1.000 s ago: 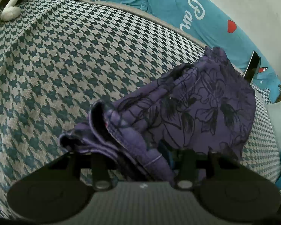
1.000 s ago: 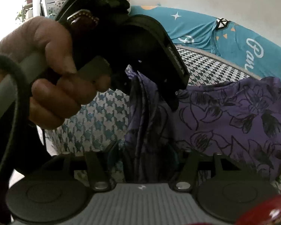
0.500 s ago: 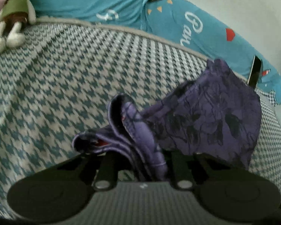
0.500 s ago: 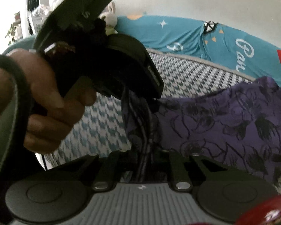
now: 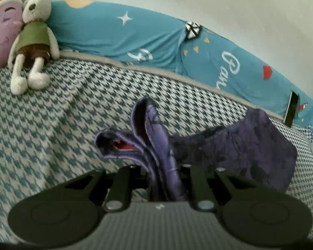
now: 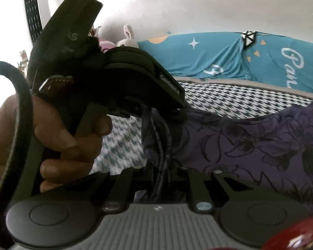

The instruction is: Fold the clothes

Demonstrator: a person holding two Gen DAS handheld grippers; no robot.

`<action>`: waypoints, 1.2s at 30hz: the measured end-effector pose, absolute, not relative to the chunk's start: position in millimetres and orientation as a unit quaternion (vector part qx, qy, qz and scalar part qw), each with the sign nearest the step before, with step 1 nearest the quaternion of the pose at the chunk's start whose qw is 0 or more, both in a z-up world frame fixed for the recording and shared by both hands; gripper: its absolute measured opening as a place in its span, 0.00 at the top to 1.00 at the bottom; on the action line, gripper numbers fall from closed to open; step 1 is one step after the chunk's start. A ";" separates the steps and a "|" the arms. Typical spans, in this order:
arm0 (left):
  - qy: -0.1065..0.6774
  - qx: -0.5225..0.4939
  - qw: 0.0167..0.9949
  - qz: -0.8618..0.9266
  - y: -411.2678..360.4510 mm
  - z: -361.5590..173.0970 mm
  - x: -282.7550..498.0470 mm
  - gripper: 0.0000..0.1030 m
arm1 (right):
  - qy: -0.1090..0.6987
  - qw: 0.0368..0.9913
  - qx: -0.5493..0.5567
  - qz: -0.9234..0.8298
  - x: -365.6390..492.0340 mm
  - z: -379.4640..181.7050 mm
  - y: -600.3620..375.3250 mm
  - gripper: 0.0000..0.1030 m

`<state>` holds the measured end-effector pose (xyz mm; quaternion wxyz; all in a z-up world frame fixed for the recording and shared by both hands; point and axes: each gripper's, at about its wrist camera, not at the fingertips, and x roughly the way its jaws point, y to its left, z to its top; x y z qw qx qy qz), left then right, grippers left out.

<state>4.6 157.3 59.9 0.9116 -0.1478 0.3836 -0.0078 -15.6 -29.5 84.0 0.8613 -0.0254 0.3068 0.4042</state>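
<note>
We see the houndstooth bedspread (image 5: 52, 125) filling most of the left wrist view, and we place everything against it. Along its far edge runs a teal printed sheet (image 5: 114, 33). At its far left corner a plush rabbit (image 5: 34, 35) sits against a pink cushion (image 5: 2, 29). A dark phone (image 5: 291, 108) leans at its far right edge.

In the right wrist view, the left hand (image 6: 68, 141) and its tool block much of the bedspread.

The purple floral garment (image 5: 250, 143) hangs bunched above the bedspread, its edge folds gathered. Our left gripper (image 5: 167, 179) pinches that bunched edge; our right gripper (image 6: 162, 177) is clamped on the fabric just beside it.
</note>
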 end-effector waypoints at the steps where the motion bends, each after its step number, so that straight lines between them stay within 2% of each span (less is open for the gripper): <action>1: 0.383 -0.145 0.912 -0.006 161.9 62.7 7.0 0.86 | 0.307 0.860 -0.018 0.408 -12.9 85.1 -25.0 0.87; 15: 0.394 -0.147 0.906 0.051 215.8 67.8 36.8 0.86 | 0.326 0.827 0.028 0.457 15.1 71.7 36.3 0.87; 17: 0.403 -0.153 0.900 0.061 219.9 62.2 42.8 0.85 | 0.334 0.823 0.026 0.458 22.0 64.5 42.0 0.86; 18: 0.410 -0.156 0.896 0.066 221.9 57.8 45.7 0.84 | 0.338 0.821 0.025 0.460 25.1 60.9 43.9 0.82; 23: 0.440 -0.174 0.874 0.113 229.2 39.5 54.7 0.75 | 0.357 0.810 0.019 0.465 35.5 54.8 44.5 0.78; 25: 0.439 -0.176 0.871 0.136 231.6 38.3 54.1 0.65 | 0.354 0.809 0.018 0.469 39.4 58.1 37.5 0.76; 28: 0.424 -0.171 0.874 0.162 236.2 42.5 49.5 0.59 | 0.348 0.810 0.014 0.472 44.9 66.3 22.9 0.76; 36: 0.407 -0.169 0.889 0.123 213.6 51.0 45.1 0.50 | 0.340 0.839 0.005 0.425 75.1 73.1 -34.9 0.75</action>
